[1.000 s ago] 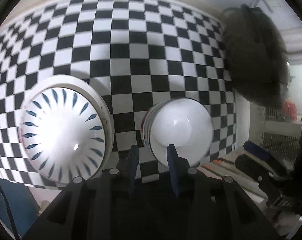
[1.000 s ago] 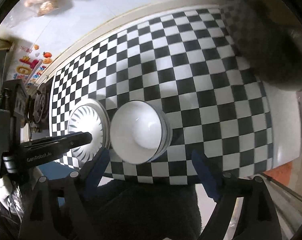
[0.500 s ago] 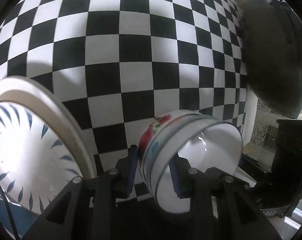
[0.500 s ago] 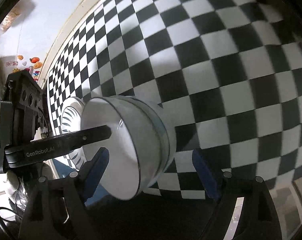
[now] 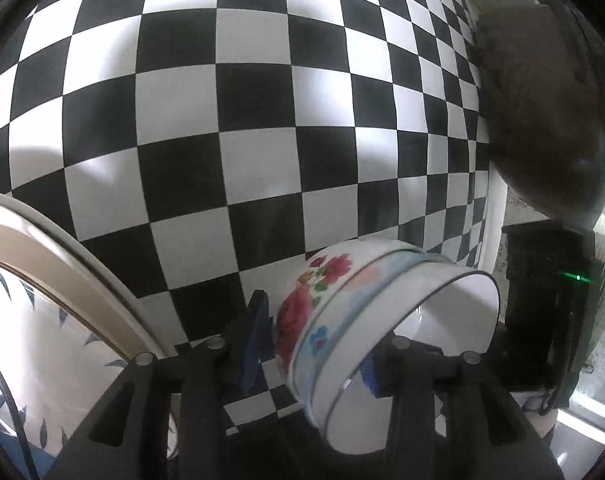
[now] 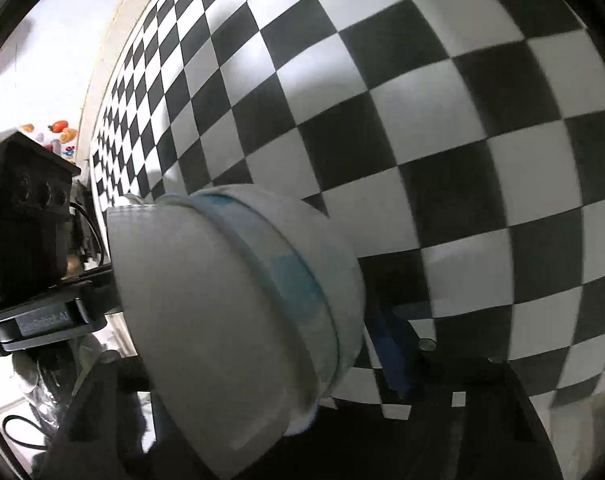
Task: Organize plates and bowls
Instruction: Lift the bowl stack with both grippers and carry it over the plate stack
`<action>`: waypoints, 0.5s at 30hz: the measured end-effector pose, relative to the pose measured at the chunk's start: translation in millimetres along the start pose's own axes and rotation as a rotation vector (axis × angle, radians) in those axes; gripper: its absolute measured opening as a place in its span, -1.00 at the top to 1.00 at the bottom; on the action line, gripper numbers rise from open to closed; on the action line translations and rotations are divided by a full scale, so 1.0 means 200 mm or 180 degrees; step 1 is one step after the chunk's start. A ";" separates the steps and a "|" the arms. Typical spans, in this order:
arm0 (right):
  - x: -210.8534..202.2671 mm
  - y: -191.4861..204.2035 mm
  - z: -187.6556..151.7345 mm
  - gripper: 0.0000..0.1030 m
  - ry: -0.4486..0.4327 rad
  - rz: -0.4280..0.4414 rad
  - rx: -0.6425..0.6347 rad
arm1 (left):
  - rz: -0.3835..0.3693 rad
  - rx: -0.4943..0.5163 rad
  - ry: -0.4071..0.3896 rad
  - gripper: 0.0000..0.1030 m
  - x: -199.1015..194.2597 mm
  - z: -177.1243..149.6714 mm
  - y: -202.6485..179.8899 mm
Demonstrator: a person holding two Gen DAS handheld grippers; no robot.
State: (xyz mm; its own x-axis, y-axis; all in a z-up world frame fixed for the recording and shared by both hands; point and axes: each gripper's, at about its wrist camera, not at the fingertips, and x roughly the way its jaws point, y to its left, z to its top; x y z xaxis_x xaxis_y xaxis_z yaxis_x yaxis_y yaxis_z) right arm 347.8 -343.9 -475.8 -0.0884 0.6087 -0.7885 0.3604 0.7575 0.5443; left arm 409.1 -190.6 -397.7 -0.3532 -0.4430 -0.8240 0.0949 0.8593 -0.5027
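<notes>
Two nested bowls sit tipped on their side, low over a black-and-white checkered tablecloth (image 5: 262,120), with both handheld grippers closed in around them. The outer bowl is a floral bowl (image 5: 318,296) painted with red roses. Inside it sits a white bowl (image 5: 430,292) with a thin dark line round its lip, its mouth turned toward the right of the left wrist view.

The left gripper (image 5: 316,350) straddles the near wall of the pair. One blue pad is just outside the rose pattern and the other finger reaches inside the white bowl. Its jaws have just been opening. A thin sliver may show between the outer pad and the wall, so I cannot tell whether it is pressing on the bowls.

The right gripper (image 6: 254,354) comes at the same stack from the other side, and the bowls fill the space between its fingers. Its jaws have just been closing. One blue pad lies just beside the outer wall, the other finger is hidden behind the bowls, and the picture is blurred, so I cannot tell whether it has a grip.

A plate (image 5: 42,240) with blue leaf strokes lies on the cloth just left of the bowls.
</notes>
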 end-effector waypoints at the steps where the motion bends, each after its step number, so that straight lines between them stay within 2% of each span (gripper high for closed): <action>1: 0.00 0.00 0.00 -0.29 0.0001 0.0000 -0.0003 | -0.0009 0.0021 -0.0003 0.25 0.00 0.00 0.01; 2: 0.00 0.00 0.00 -0.29 0.0006 0.0000 -0.0006 | -0.0026 0.0036 -0.0006 0.23 0.00 -0.01 0.01; 4: 0.01 0.00 0.00 -0.28 0.0019 0.0023 0.0000 | -0.0056 0.0035 0.0008 0.05 0.02 0.00 0.03; 15: -0.01 -0.02 0.01 -0.28 0.0075 0.0046 -0.0026 | -0.0086 0.0061 0.0010 -0.04 0.03 0.03 0.00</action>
State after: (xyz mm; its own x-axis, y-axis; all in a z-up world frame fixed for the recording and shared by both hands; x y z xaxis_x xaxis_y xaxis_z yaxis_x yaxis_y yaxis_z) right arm 348.6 -349.0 -476.2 -0.1051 0.6248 -0.7737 0.3543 0.7505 0.5579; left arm 411.6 -195.1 -404.5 -0.3588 -0.4652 -0.8092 0.1030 0.8419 -0.5296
